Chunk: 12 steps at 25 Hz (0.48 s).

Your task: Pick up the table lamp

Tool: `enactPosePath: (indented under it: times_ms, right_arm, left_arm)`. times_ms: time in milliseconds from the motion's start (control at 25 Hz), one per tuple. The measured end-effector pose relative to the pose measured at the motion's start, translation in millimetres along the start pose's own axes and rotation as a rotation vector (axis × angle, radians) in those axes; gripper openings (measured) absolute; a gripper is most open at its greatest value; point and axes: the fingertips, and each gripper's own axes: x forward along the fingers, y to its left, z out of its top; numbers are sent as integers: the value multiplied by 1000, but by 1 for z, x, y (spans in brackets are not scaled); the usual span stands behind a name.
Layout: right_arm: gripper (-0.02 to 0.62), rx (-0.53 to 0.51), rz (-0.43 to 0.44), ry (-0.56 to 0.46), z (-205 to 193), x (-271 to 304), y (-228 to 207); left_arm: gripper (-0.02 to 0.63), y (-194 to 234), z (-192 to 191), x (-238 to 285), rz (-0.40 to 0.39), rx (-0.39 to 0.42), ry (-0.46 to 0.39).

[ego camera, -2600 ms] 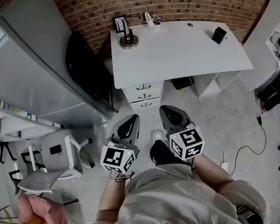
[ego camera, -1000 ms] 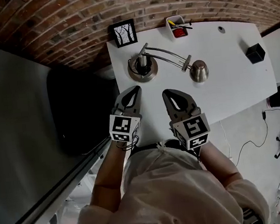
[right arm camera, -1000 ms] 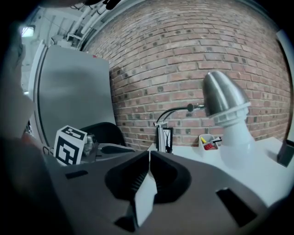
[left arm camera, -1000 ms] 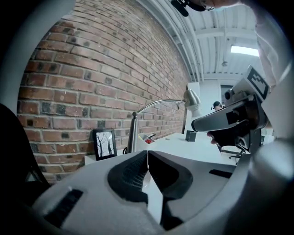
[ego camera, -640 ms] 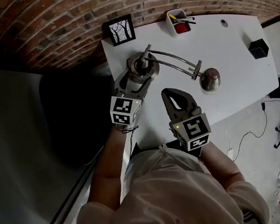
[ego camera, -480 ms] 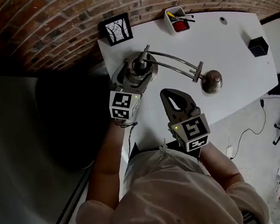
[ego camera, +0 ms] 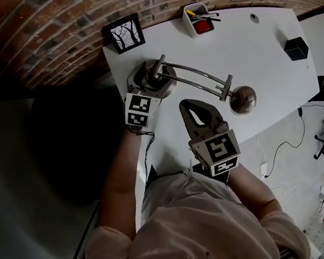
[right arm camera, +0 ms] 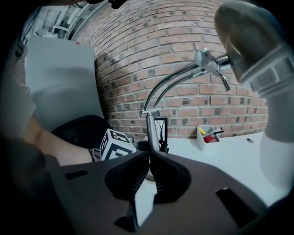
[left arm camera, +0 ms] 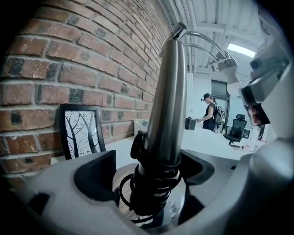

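Note:
The metal table lamp stands on the white desk (ego camera: pixel 258 58). Its round base (ego camera: pixel 163 85) sits at the back left, its curved arm (ego camera: pixel 194 76) reaches right, and its head (ego camera: pixel 243 99) hangs low. My left gripper (ego camera: pixel 147 80) is at the base, and its jaws are opening. The upright post (left arm camera: pixel 165 105), wrapped with a black cord (left arm camera: pixel 154 186), stands between them with a gap on each side. My right gripper (ego camera: pixel 197 115) hovers over the desk's front, shut and empty. In the right gripper view, the lamp head (right arm camera: pixel 250 46) looms close at the right.
A framed tree picture (ego camera: pixel 123 33) leans on the brick wall behind the base. A white pen cup (ego camera: pixel 198 19) stands at the back, a black box (ego camera: pixel 295 49) at the far right. A person (left arm camera: pixel 209 108) stands far off in the room.
My left gripper moved forward and down to the lamp base, and its jaws went from shut to wide around the post. The right gripper drifted slightly forward and stayed shut.

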Motion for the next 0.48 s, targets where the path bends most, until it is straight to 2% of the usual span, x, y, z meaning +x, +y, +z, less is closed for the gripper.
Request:
enactPosePath:
  times_ms: [160, 200, 280, 480]
  right_arm:
    - [29, -37, 7, -11, 13, -2, 1]
    - [29, -48, 8, -11, 16, -3, 2]
    - [29, -78, 14, -14, 25, -7, 5]
    - [29, -146, 30, -41, 49, -27, 12]
  left_arm:
    - [421, -7, -6, 9, -37, 32, 58]
    - [402, -9, -7, 10, -47, 48, 65]
    - [291, -14, -7, 11, -59, 79, 69]
    - [281, -15, -8, 11, -30, 88, 93]
